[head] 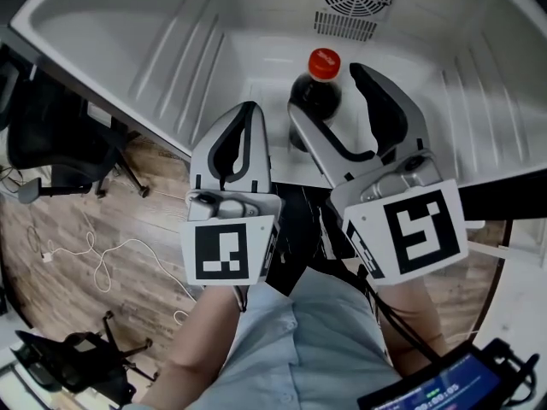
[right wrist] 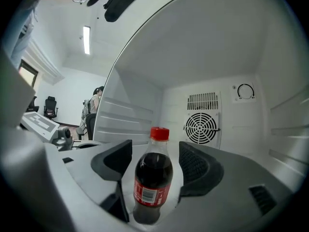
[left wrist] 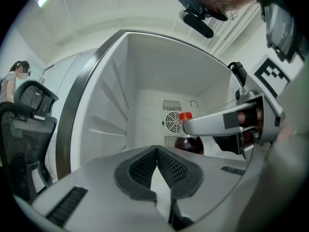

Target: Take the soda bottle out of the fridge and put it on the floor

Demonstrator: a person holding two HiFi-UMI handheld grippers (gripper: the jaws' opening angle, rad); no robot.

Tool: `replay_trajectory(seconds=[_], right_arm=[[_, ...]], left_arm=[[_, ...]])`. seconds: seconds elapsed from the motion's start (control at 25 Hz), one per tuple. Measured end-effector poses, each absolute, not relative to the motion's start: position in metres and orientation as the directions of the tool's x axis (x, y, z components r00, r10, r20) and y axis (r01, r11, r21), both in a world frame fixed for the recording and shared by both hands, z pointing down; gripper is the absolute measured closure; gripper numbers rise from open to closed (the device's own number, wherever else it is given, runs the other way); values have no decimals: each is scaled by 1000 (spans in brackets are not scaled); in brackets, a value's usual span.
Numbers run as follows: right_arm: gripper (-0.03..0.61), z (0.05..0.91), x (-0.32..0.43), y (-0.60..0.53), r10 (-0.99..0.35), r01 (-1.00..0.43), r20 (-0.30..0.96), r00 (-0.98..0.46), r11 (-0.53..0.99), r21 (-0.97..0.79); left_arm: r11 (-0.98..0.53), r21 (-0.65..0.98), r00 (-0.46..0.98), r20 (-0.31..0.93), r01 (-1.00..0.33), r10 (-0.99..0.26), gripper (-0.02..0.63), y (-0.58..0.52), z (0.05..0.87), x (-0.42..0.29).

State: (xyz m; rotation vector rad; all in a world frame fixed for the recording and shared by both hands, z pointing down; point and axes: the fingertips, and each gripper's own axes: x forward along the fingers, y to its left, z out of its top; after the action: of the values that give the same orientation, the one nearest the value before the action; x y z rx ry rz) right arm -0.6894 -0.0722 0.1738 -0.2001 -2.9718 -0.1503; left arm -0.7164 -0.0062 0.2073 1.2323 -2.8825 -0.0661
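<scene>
Grey jaws of the left gripper [head: 249, 108] are pressed together at the tips with nothing between them. They sit near the front edge of the fridge [head: 154, 49]. The bottle [right wrist: 153, 175] stands to their right, apart from them. It is between the wide-open jaws of the right gripper [head: 325, 90], with one pad on each side. A gap shows on both sides, so neither pad presses on it.

The white fridge holds the bottle upright on its bottom, red cap up and dark soda inside. It stands in front of the round fan grille [right wrist: 202, 127] on the back wall. The wooden floor [head: 111, 229] lies lower left.

Both grippers point into the fridge roughly level, side by side. The right one reaches deeper.
</scene>
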Motion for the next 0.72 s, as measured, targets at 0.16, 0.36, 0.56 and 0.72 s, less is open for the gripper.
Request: replay_trajectory(seconds=[0.16,0.36,0.56,0.72], right_arm=[[272,170,-702,-71,134,154,179,-975,983,101],[285,163,-716,-72,140,160,177,-974,982,100],[301,161,-723,-73,152,174,204,-967,980,95],[326,164,-732,-71,170,194,214,-962,976,96]], left_arm=[[692,45,-693,-16,-721,-721,602,-8,203,-721],[696,56,-698,-17,-716,-716,601,-11,196,-729],[695,62,-697,-20,-717,-717,601,-15,187,-731],[690,62,-692,-19,-721,-721,603,-21,187,-732]])
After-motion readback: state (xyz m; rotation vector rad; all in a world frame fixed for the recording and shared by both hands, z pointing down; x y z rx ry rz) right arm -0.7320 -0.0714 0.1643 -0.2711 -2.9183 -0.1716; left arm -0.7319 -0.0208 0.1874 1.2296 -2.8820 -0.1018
